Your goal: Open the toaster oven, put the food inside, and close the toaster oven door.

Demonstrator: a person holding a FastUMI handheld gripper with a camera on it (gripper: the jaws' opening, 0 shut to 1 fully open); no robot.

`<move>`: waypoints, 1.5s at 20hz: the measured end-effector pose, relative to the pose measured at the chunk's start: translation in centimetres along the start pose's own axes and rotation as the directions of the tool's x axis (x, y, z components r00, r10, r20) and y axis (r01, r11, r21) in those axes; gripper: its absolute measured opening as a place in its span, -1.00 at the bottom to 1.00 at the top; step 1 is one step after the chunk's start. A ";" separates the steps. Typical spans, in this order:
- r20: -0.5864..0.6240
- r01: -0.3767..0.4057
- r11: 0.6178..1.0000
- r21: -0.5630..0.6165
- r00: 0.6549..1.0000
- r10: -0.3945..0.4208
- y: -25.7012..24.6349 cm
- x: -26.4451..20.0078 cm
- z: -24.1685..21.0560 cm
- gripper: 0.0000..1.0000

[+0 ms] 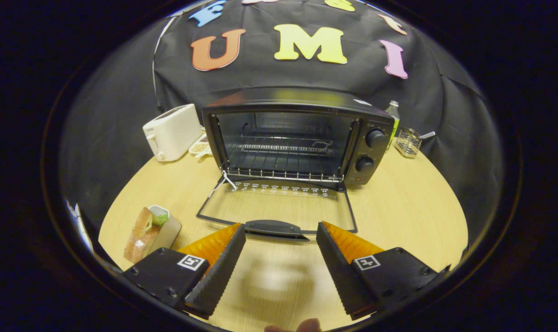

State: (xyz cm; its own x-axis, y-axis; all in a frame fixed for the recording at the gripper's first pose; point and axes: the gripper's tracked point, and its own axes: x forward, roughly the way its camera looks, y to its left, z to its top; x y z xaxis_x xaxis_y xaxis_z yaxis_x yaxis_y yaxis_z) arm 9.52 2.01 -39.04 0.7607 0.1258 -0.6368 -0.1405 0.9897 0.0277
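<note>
The black toaster oven (297, 133) stands at the back of the wooden table with its glass door (279, 210) folded down flat. The door's handle (274, 228) lies just ahead of my fingertips. Inside, a wire rack (283, 148) is bare. My gripper (280, 244) is open, its ribbed black fingers (221, 272) spread wide over bare table with nothing between them. The food, a sandwich-like piece with bread and something green (150, 228), lies on the table left of my left finger, in a small holder.
A white pop-up toaster (173, 131) stands left of the oven, with a small dish (199, 147) beside it. Right of the oven are a bottle (393, 115) and a wire rack holder (408, 142). A fingertip (306, 326) shows below the fingers.
</note>
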 end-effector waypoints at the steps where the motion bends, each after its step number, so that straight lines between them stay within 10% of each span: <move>1: 0.006 -0.012 1.000 -0.006 1.000 0.012 0.0 -1.0 0.4 1.00; 9: 0.005 -0.238 0.965 -0.107 0.971 0.240 2.2 -9.7 4.8 1.00; 17: -0.164 -0.433 0.900 0.047 0.885 0.435 9.4 -9.6 2.8 1.00; 30: -0.396 -0.449 0.821 0.353 0.724 0.565 18.9 -1.3 -3.3 0.79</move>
State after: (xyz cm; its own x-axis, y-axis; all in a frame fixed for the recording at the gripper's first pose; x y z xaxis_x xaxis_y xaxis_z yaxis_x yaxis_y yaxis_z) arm 3.79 20.31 -40.18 0.2200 0.6235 -0.7502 -0.2331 0.7804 0.5802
